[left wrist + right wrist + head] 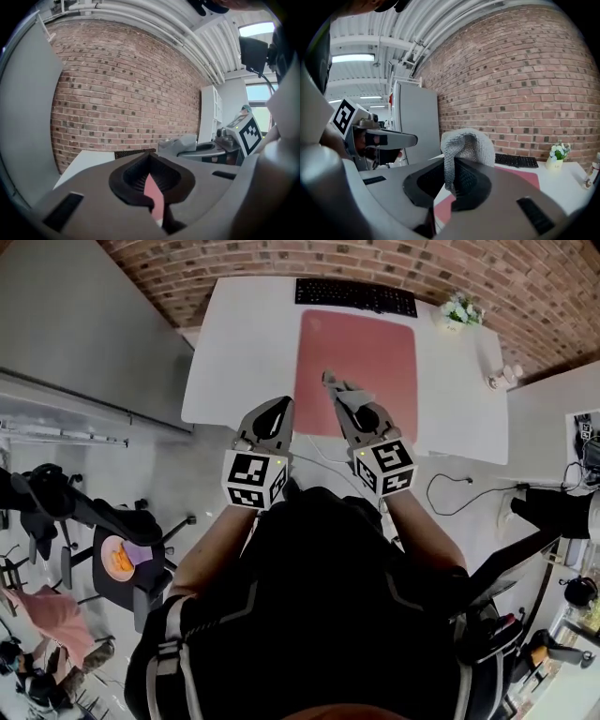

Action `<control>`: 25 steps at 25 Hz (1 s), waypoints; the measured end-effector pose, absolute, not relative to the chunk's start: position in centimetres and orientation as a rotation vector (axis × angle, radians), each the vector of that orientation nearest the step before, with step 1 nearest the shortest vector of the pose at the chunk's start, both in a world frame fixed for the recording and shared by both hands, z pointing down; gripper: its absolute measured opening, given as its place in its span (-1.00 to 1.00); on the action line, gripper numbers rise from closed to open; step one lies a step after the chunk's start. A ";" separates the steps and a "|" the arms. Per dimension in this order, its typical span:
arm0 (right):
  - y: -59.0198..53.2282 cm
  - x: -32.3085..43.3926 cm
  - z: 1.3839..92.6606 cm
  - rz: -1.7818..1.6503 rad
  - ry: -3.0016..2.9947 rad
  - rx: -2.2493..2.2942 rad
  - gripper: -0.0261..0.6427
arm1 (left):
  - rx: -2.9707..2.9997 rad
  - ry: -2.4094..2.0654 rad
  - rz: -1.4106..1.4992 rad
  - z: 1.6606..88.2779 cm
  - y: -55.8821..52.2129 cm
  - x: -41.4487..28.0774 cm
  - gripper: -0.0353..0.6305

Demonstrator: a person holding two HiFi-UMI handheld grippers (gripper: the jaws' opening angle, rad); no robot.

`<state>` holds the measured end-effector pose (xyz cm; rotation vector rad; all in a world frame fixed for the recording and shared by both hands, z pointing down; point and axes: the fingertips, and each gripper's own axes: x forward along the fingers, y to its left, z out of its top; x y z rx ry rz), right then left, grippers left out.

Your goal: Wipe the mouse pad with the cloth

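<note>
A pink mouse pad (361, 352) lies on the white desk (239, 352), just in front of a black keyboard (356, 296). My right gripper (339, 390) hovers over the pad's near edge, shut on a grey knitted cloth (330, 380). In the right gripper view the cloth (468, 145) stands up in a fold out of the jaws, with the pad (525, 177) beyond. My left gripper (279, 407) is off the pad's near left corner, over the desk edge, jaws together and holding nothing. Through its jaws a sliver of the pad (152, 192) shows.
A small pot of flowers (459, 312) and a white bottle (502, 376) stand at the desk's right side. A brick wall runs behind the desk. A grey partition (84, 324) is on the left, a chair (122, 563) below it, and a cable (459, 486) on the floor at right.
</note>
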<state>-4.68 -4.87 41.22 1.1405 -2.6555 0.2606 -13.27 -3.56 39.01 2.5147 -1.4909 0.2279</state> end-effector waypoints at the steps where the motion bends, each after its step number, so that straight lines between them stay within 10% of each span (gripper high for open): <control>1: -5.1 -5.1 42.3 0.271 -2.642 1.129 -0.83 | 2.499 -1.489 0.236 39.9 -3.9 -13.6 -0.89; 25: -5.9 -10.7 62.3 0.536 -2.380 0.750 -0.83 | 2.011 -1.509 0.443 57.5 -5.6 -16.4 -0.89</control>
